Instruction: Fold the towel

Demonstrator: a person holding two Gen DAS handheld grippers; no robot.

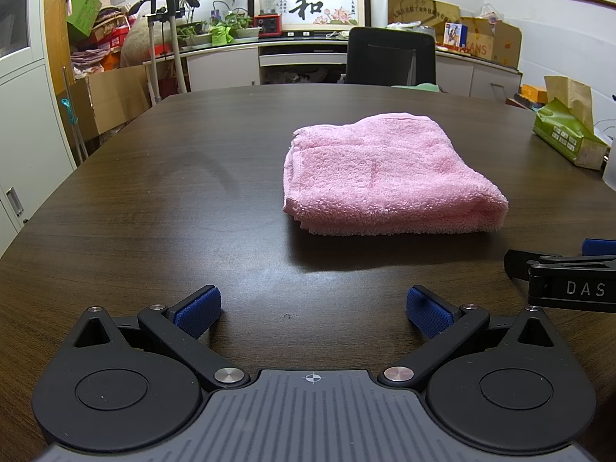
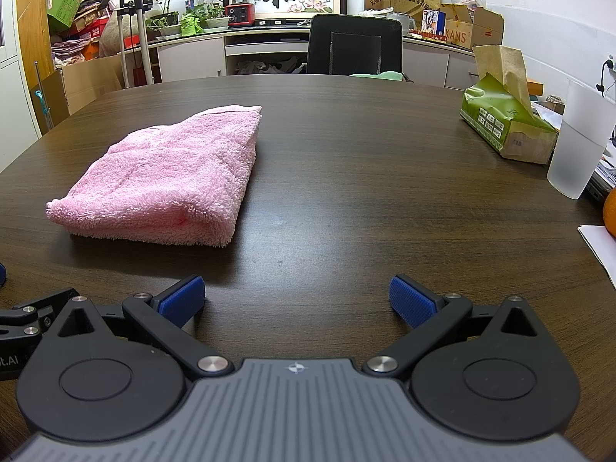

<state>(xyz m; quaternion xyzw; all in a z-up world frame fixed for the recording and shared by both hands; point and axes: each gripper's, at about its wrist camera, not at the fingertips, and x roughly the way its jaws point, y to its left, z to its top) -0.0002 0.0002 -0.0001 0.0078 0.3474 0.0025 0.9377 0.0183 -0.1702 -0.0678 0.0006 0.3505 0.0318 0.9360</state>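
Observation:
A pink towel (image 1: 389,177) lies folded into a thick rectangle on the dark wooden table (image 1: 173,192). In the right wrist view the pink towel (image 2: 169,181) sits ahead and to the left. My left gripper (image 1: 313,310) is open and empty, low over the table, short of the towel's near edge. My right gripper (image 2: 296,300) is open and empty, to the right of the towel. Part of the right gripper shows at the right edge of the left wrist view (image 1: 566,281).
A green tissue box (image 2: 504,123), a frosted plastic cup (image 2: 577,142), papers and an orange (image 2: 610,211) stand along the table's right side. A black office chair (image 2: 354,46) stands behind the far edge. Cabinets and cluttered boxes line the walls.

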